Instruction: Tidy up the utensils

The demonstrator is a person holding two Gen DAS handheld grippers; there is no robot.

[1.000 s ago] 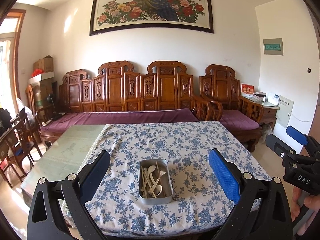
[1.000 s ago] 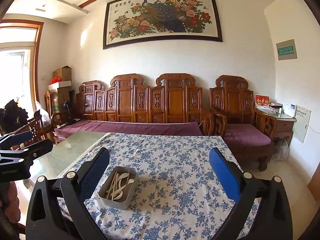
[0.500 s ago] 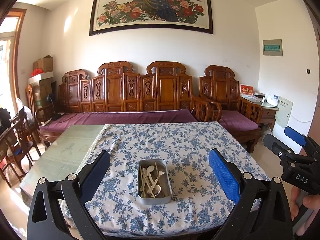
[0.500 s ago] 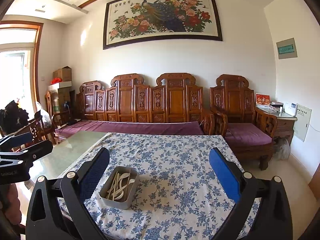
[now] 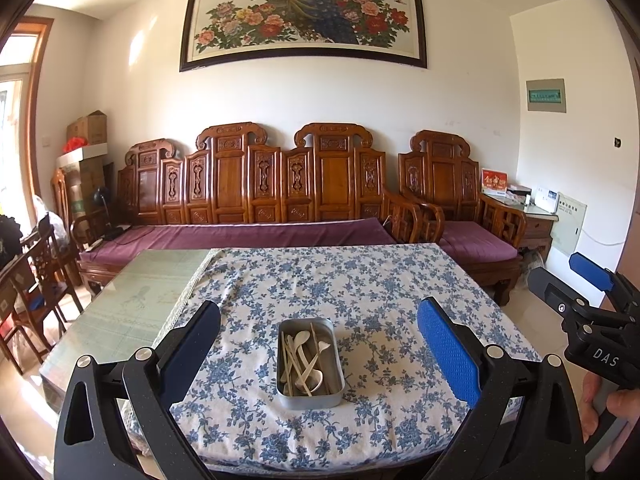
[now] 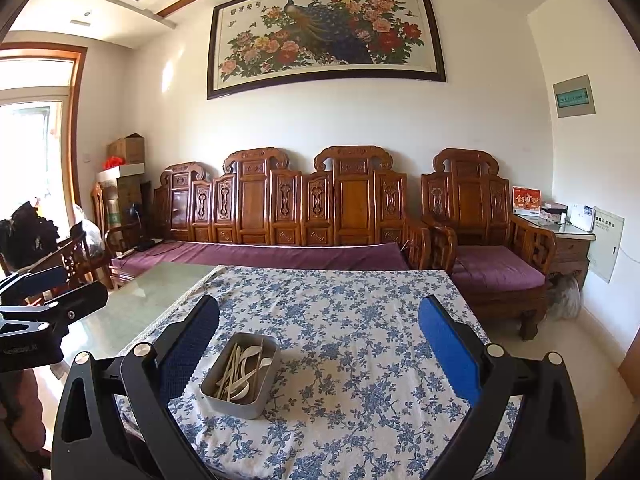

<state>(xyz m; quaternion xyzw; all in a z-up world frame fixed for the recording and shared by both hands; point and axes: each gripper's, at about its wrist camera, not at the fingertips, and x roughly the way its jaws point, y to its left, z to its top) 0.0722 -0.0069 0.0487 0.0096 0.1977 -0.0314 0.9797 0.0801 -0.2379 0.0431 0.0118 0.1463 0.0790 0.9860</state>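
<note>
A grey metal tin (image 5: 310,364) (image 6: 240,374) sits near the front of the table, holding several white spoons (image 5: 305,364) and pale chopsticks mixed together. My left gripper (image 5: 318,344) hovers well short of the tin, wide open and empty, the tin showing between its blue pads. My right gripper (image 6: 318,344) is also open and empty, with the tin low and left, close to its left finger. Each gripper shows at the edge of the other's view: the right gripper (image 5: 584,300) and the left gripper (image 6: 44,300).
A blue floral cloth (image 5: 360,288) covers the right part of the table; bare green glass top (image 5: 132,304) lies to the left. A carved wooden sofa (image 5: 280,184) with purple cushions stands behind, wooden chairs (image 5: 36,280) at left. A hand (image 5: 612,408) holds the right gripper.
Both views have drawn slightly back and up from the table, so the tin sits a little farther away. The grippers stay open and the utensils have not moved.
</note>
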